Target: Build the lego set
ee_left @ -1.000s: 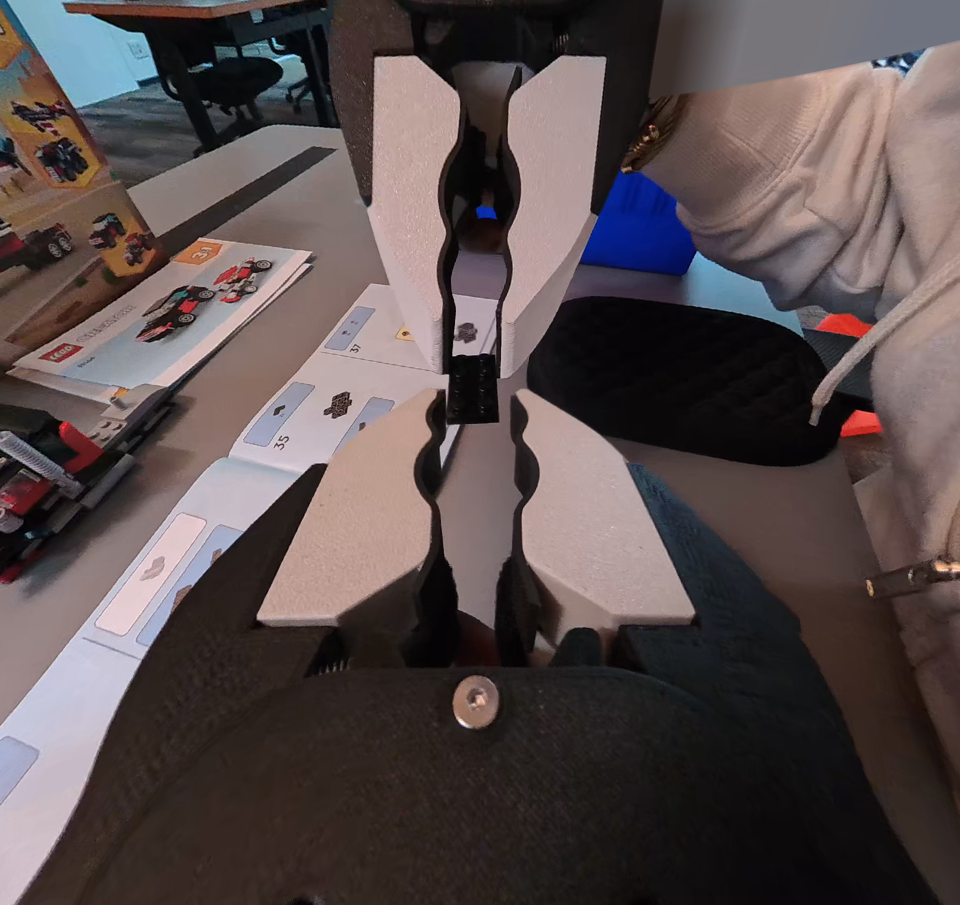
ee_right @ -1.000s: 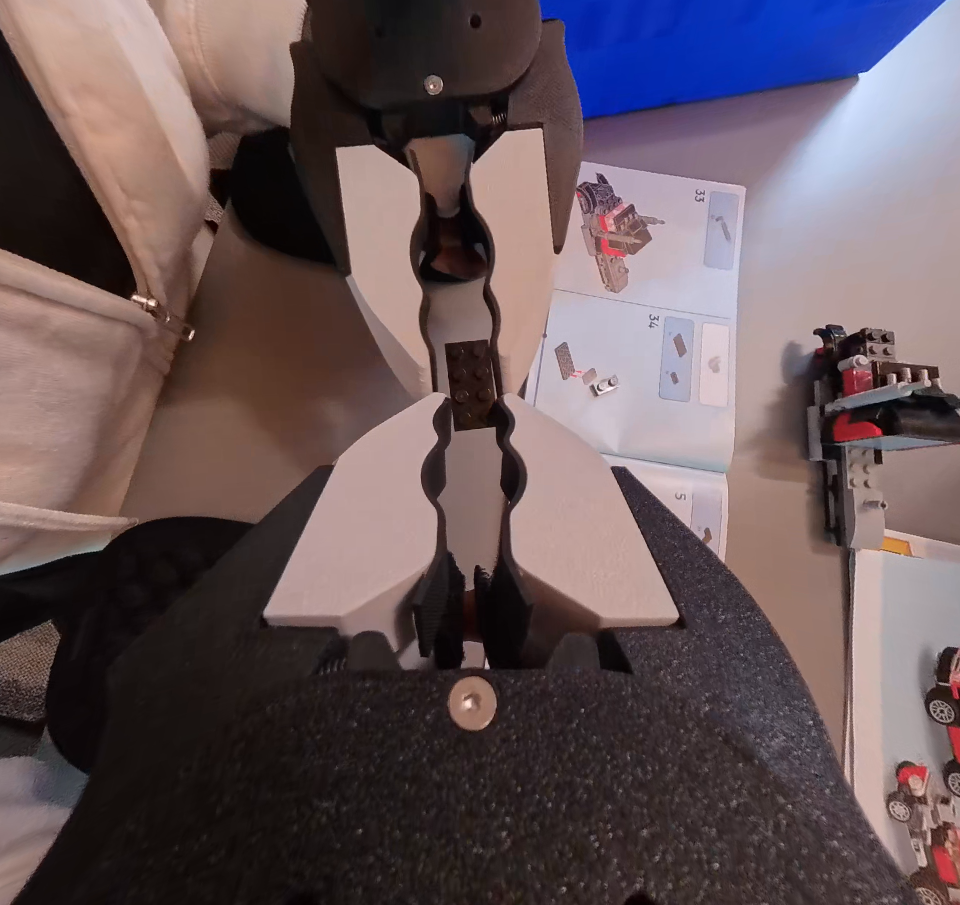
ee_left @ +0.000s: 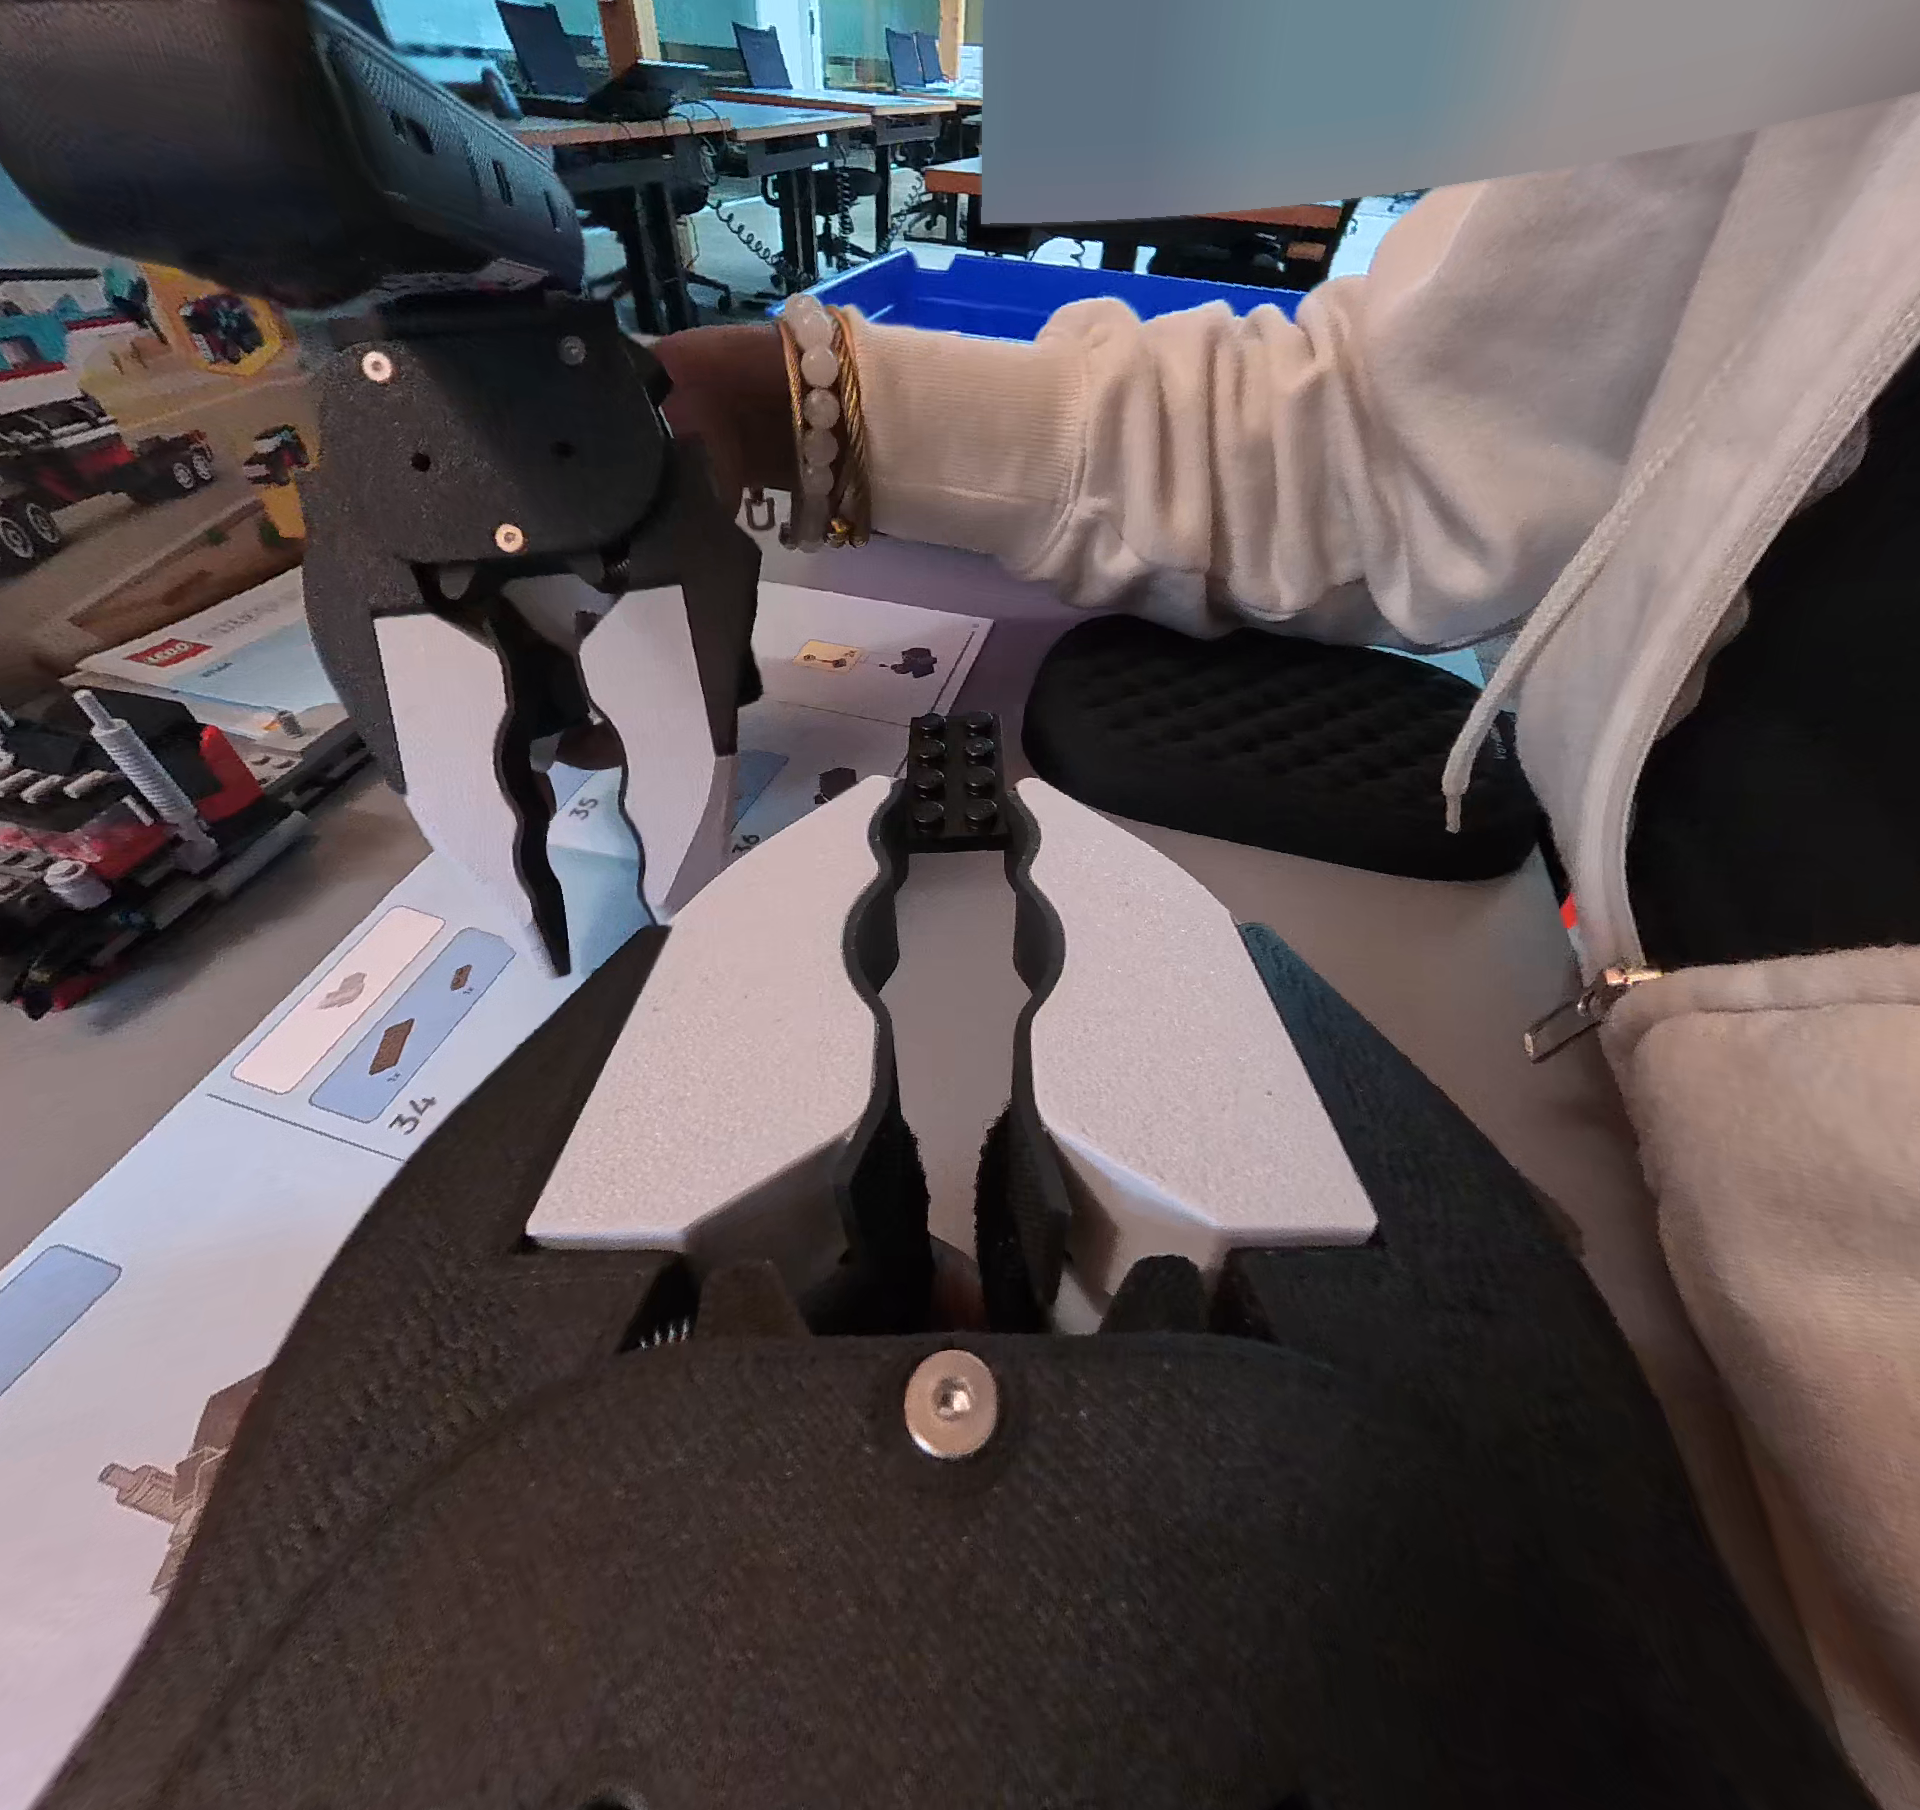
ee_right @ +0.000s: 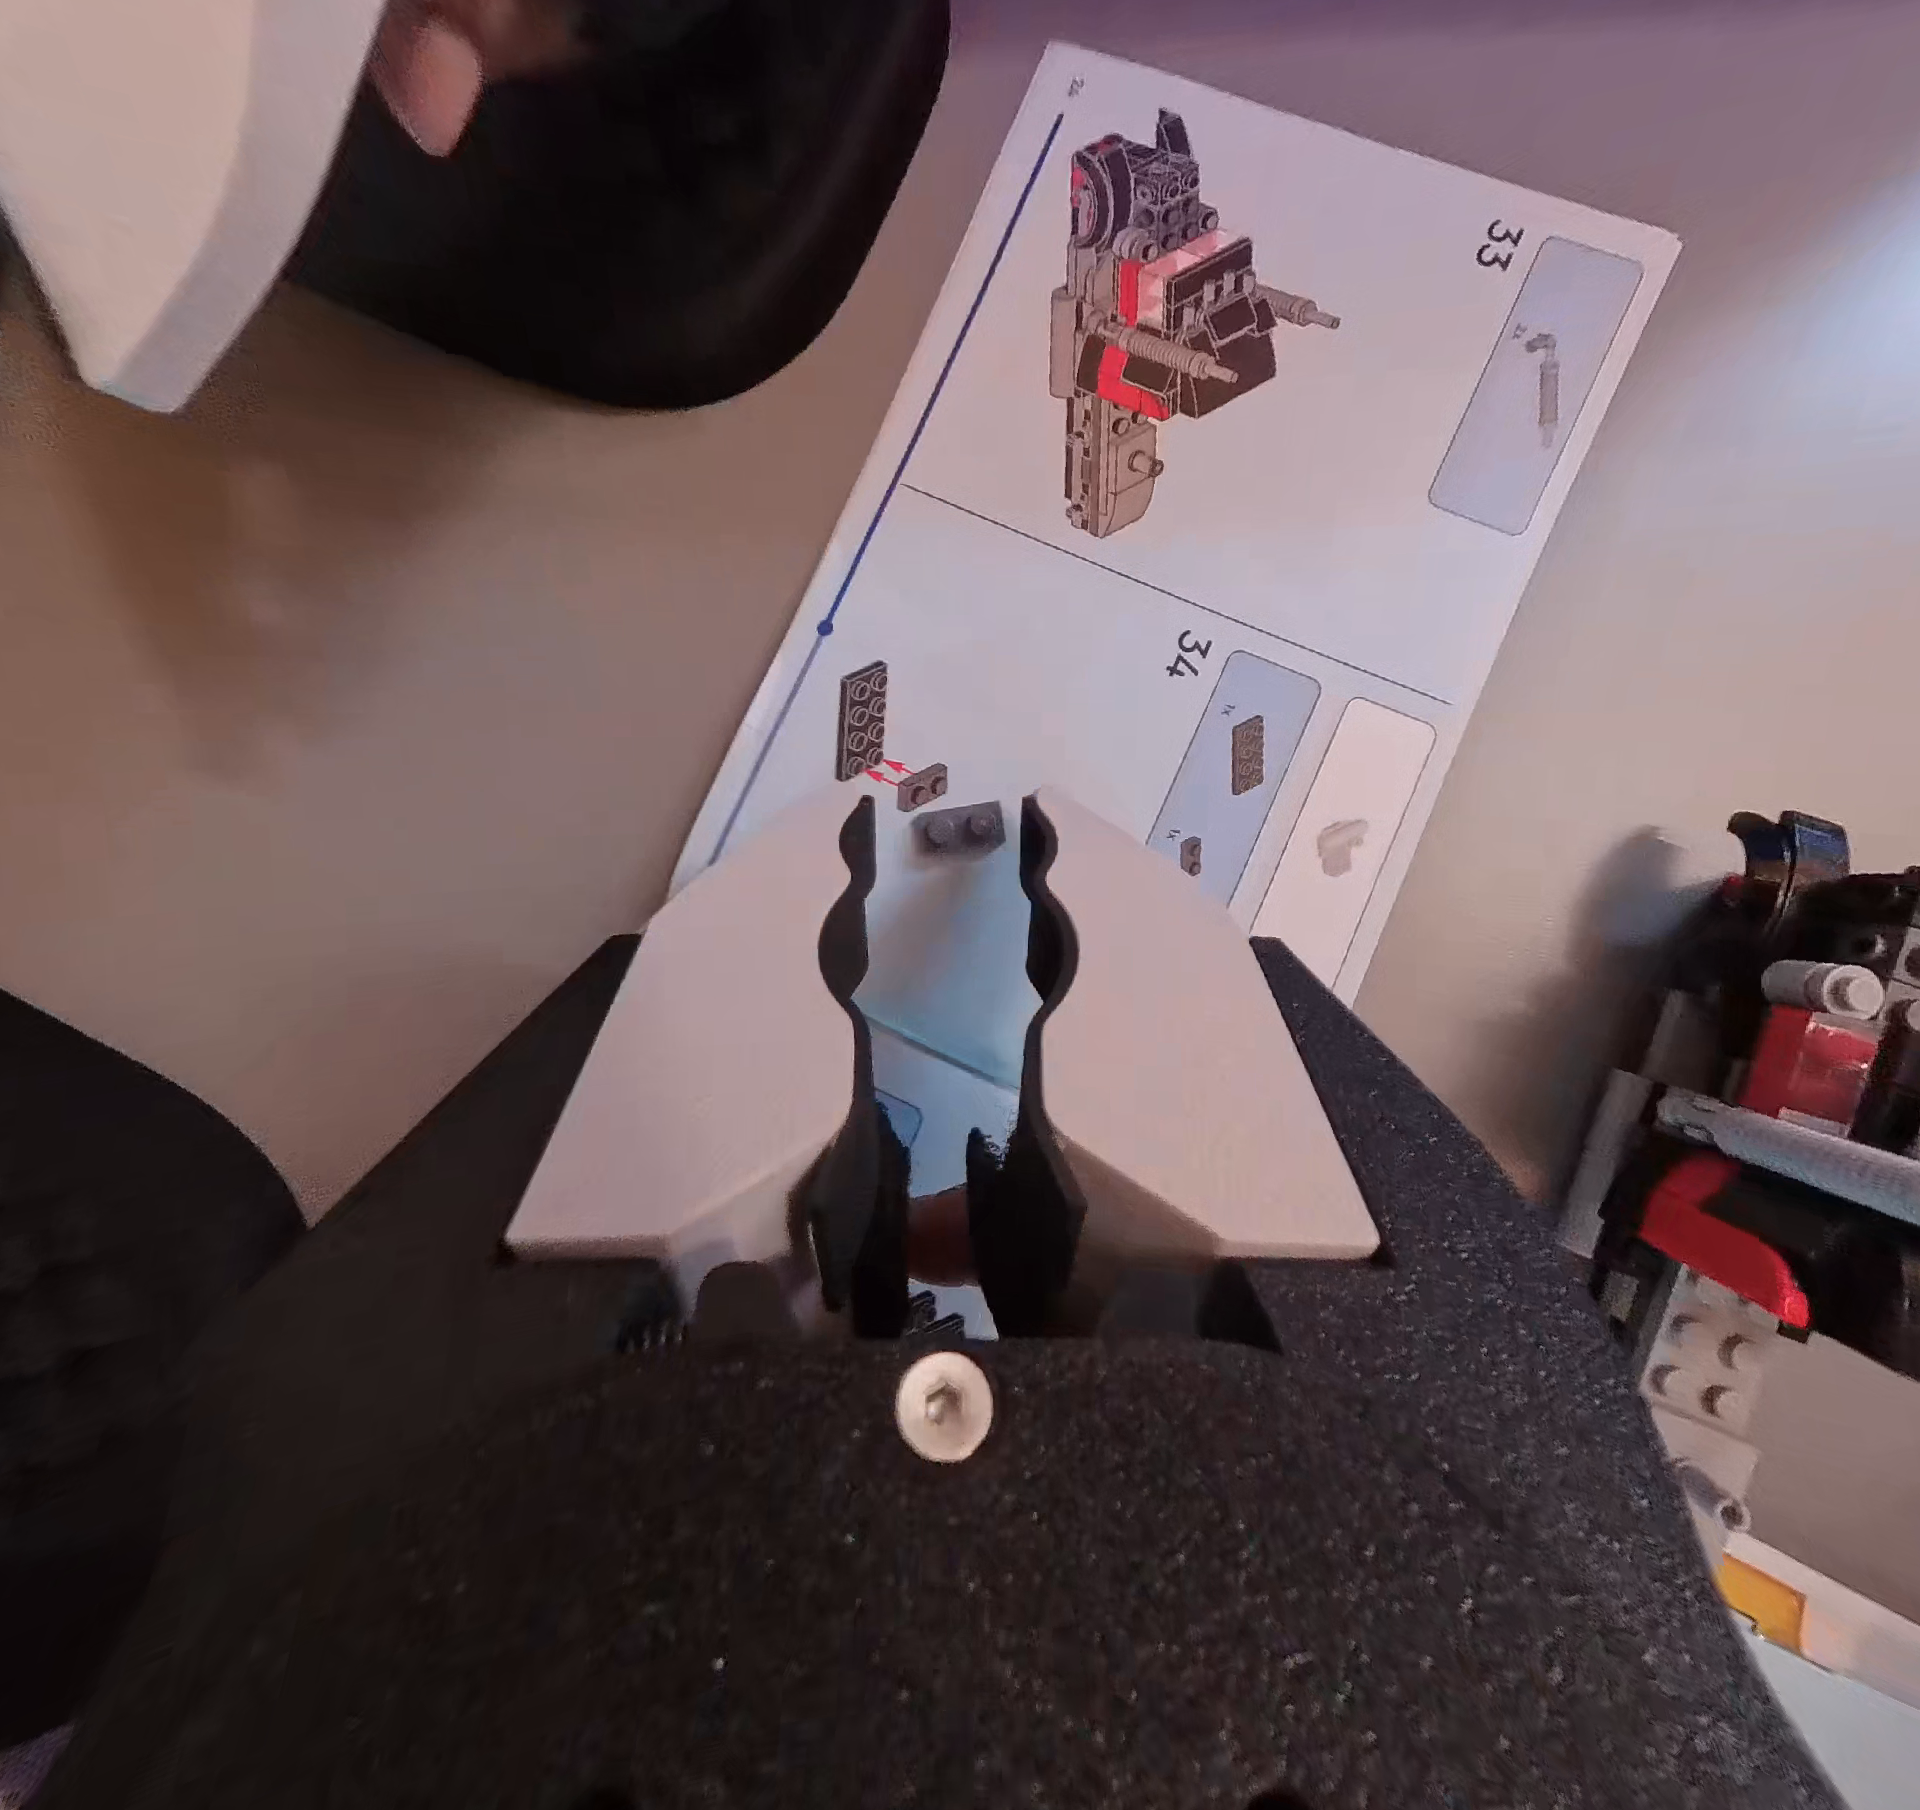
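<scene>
In the left wrist view my left gripper (ee_left: 956,810) is shut on a black 2x4 plate (ee_left: 956,768), which sticks out from its fingertips above the table. My right gripper (ee_left: 613,856) hangs to the left of it, open, tips down over the open instruction booklet (ee_left: 343,1022). In the right wrist view the right gripper (ee_right: 951,810) is open, and a small grey 1x2 plate (ee_right: 961,830) lies on the booklet (ee_right: 1299,617) between its fingertips. I cannot tell whether the tips touch it. The partly built red, black and grey model (ee_right: 1808,1085) stands to the right.
The model (ee_left: 114,825) and a second booklet (ee_left: 208,659) lie at the left, with the set's box (ee_left: 114,430) behind. A black mat (ee_left: 1278,752) lies ahead on the right, with a blue bin (ee_left: 1039,295) beyond. A person's white sleeve (ee_left: 1299,472) crosses above.
The right gripper has let go of the black plate, opened, and moved away down to the small grey plate on the booklet. The left gripper keeps the black plate.
</scene>
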A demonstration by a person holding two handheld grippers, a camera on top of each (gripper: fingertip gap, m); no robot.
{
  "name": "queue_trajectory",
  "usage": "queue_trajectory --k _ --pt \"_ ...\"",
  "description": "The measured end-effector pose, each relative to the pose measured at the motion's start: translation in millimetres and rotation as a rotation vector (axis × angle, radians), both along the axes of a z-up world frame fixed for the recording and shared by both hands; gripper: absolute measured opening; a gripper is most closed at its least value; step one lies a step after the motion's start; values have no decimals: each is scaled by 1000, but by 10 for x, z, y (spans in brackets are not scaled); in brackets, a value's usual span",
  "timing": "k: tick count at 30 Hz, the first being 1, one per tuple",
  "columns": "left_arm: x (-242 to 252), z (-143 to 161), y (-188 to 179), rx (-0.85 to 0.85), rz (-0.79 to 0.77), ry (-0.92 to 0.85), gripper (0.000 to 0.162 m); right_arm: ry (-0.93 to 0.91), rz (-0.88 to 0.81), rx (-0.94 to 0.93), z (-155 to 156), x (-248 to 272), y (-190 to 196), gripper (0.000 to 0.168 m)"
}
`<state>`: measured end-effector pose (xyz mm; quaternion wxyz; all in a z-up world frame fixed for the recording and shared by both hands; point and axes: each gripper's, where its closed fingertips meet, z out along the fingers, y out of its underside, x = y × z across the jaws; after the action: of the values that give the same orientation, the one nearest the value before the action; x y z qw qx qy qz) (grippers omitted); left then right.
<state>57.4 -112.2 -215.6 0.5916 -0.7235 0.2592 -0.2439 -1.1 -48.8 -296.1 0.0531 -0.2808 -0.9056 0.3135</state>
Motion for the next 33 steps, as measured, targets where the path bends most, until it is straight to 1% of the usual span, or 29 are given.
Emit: queue_trajectory --k 4,6,9,10,12,14,17,18,19,20,23,26,33 --pt "-14 0 14 -17 1 -19 18 -12 17 22 -68 -9 29 18" --pt "-22 8 17 -19 2 -28 18 -11 15 27 -103 -15 39 16" --pt "-44 24 36 -20 17 -40 18 8 -13 17 -68 -12 65 16" --pt "-60 38 56 -17 30 -45 18 17 -27 2 -10 6 70 16" --pt "-107 92 148 -1 75 -63 18 34 -93 -4 193 67 138 16" --pt "-157 155 287 26 125 -79 18 66 -152 -23 529 193 179 16" --pt "-135 172 441 44 143 -57 18 155 -200 -98 1126 399 75 16" --pt "-106 170 469 53 139 -42 18 180 -196 -103 1258 459 10 16" --pt "-62 173 479 65 126 -34 18 194 -190 -92 1327 504 -52 16" --pt "-9 187 473 85 107 -33 18 185 -184 -66 1331 543 -105 16" --pt "110 200 433 134 63 -22 18 107 -184 36 1190 633 -188 16" --pt "128 192 413 145 54 -7 18 66 -197 70 1118 658 -237 16" --pt "125 199 403 153 52 -12 18 68 -203 93 1125 637 -261 16"
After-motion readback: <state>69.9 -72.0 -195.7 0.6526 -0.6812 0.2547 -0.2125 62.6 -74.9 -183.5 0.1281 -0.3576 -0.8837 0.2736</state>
